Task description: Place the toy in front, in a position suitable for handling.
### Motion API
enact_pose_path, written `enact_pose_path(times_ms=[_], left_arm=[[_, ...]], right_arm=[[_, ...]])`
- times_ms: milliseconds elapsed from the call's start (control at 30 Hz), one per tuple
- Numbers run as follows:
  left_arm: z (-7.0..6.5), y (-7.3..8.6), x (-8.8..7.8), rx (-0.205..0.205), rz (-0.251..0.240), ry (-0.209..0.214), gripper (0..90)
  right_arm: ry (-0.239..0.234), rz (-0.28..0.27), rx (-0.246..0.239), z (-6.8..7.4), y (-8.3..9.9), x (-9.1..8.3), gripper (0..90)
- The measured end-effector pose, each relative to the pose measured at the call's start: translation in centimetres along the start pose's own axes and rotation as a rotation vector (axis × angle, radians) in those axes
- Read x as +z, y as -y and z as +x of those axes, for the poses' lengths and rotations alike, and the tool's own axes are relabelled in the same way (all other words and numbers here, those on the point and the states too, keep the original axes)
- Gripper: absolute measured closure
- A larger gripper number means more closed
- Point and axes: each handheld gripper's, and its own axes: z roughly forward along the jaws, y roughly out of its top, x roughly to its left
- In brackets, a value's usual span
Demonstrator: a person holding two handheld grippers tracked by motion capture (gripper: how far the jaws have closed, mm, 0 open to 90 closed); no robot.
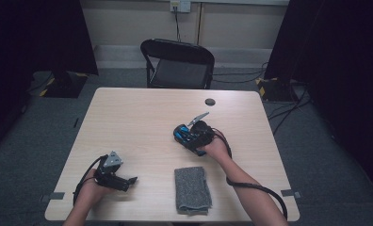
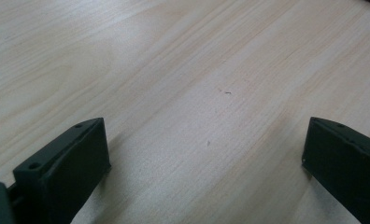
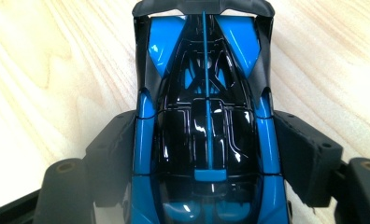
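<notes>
A: Where is the toy car (image 3: 206, 126)?
B: Mid-tabletop (image 1: 142, 117), clamped between the right tongs (image 1: 190, 136).
A: And nearby?
B: A grey cloth (image 1: 192, 188) just below, a dark disc (image 1: 210, 101) beyond. The left tongs (image 2: 206, 163) gape apart over bare wood.

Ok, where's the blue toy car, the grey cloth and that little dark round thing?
blue toy car (image 3: 206, 140): right gripper view, on its glossy black roof.
grey cloth (image 1: 192, 188): high view, on the cloth's middle.
little dark round thing (image 1: 210, 101): high view, on its top face.
</notes>
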Motion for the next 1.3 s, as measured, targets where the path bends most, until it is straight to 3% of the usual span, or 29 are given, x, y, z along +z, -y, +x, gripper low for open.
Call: enact_pose_path(times_ms=[100, 167, 367, 533, 767, 1300], left_arm=[[0.0, 0.0, 0.0, 0.000, 0.000, 0.000, 0.0], [0.0, 0.0, 0.0, 0.000, 0.001, 0.000, 0.0], [0.0, 0.0, 0.0, 0.000, 0.001, 0.000, 0.0], [0.0, 0.0, 0.0, 0.001, 0.000, 0.001, 0.0], [0.0, 0.0, 0.0, -0.003, -0.001, -0.001, 0.0], [-0.1, 0.0, 0.0, -0.007, -0.001, -0.004, 0.0]], right_arm=[[-0.013, -0.016, -0.007, -0.1, 0.2, -0.2, 24.6], [-0.008, -0.035, 0.000, -0.2, 0.2, -0.5, 18.6], [-0.009, -0.064, 0.023, -0.3, 0.5, -1.7, 15.7], [-0.022, -0.076, 0.018, 0.2, 1.9, -2.9, 14.4], [-0.003, -0.108, 0.051, -0.1, 4.3, -4.2, 14.4], [0.016, -0.142, 0.071, 0.2, 7.0, -3.2, 17.4]])
